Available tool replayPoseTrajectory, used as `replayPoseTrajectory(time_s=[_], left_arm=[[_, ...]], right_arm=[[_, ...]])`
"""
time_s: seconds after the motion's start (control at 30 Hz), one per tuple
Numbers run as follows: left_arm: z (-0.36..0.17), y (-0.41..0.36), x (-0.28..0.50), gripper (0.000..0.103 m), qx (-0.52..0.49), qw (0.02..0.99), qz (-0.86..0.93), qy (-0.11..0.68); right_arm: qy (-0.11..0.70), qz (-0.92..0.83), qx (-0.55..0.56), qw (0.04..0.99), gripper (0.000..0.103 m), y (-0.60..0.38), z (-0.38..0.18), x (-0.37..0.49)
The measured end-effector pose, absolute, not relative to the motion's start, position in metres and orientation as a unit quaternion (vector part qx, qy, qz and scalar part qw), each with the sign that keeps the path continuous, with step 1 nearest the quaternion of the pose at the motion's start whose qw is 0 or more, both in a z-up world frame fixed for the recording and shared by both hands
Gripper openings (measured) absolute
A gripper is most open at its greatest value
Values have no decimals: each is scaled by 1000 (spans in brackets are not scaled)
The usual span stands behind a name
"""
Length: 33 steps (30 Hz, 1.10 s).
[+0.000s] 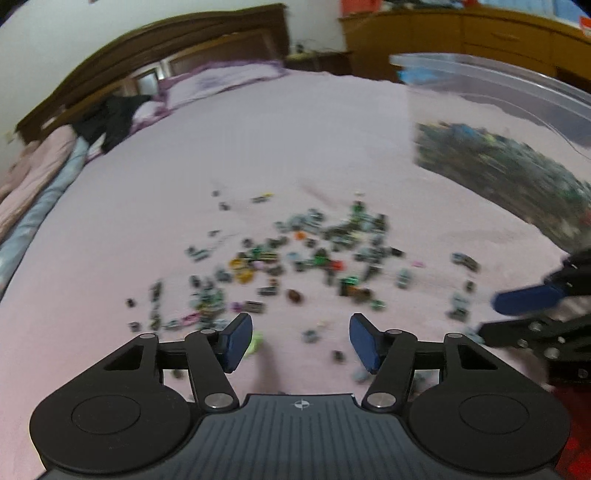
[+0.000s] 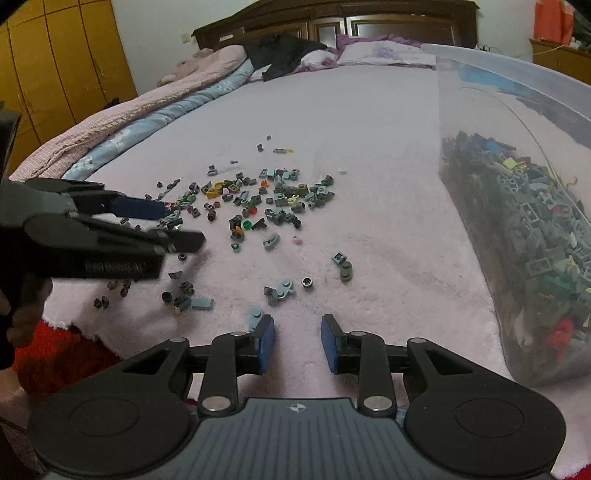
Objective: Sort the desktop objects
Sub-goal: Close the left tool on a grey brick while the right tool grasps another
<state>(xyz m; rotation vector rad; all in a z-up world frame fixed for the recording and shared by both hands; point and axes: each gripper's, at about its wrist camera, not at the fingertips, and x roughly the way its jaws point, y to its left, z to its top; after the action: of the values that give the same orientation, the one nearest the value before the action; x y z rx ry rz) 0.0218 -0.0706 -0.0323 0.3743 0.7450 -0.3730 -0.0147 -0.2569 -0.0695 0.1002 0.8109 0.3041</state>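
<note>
Many small toy building bricks (image 2: pixel 258 199) lie scattered on a pale pink blanket (image 2: pixel 369 147) spread over a bed; in the blurred left wrist view the scatter of bricks (image 1: pixel 295 258) lies ahead of my fingers. A clear plastic bin (image 2: pixel 524 229) half full of bricks stands at the right, and it also shows in the left wrist view (image 1: pixel 509 162). My left gripper (image 1: pixel 301 341) is open and empty, low over the near bricks. My right gripper (image 2: pixel 297 343) is open and empty, just short of a blue-grey brick (image 2: pixel 282 288).
A folded pink and blue quilt (image 2: pixel 140 110), dark clothing (image 2: pixel 288 51) and a purple pillow (image 2: pixel 384 50) lie toward the wooden headboard (image 2: pixel 332 22). Yellow wardrobes (image 2: pixel 55 55) stand at the left. Red fabric (image 2: pixel 51 347) shows at the blanket's near edge.
</note>
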Motion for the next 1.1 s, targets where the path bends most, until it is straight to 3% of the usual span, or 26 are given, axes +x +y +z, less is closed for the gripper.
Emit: replayPoseTrajectory(time_s=[0.13,0.23,0.3,0.47,0.57,1.0,1.1], left_arm=[[-34,-71,20,59,167,897,-176,371],[-34,-65,28,43,141,898,-163,384],[-34,-58,33,25,118,897,-161,394],[-38,-52,41,20,78,895,-160,410],[-39,-49,42,11,63,895,-161,411],[-14,-40,29,10,46,909,-162,380],[-12,-39,27,10,46,910,-161,381]], right_arm=[[387,150,50,909,32,-257,-71,-15],[384,150,49,910,32,-257,-72,-16],[382,151,50,910,32,-257,-72,-16],[381,151,49,911,33,-257,-73,-16],[380,151,45,911,33,-256,-72,-16],[362,162,20,918,32,-249,-55,-19],[366,176,12,914,24,-245,-55,-15]])
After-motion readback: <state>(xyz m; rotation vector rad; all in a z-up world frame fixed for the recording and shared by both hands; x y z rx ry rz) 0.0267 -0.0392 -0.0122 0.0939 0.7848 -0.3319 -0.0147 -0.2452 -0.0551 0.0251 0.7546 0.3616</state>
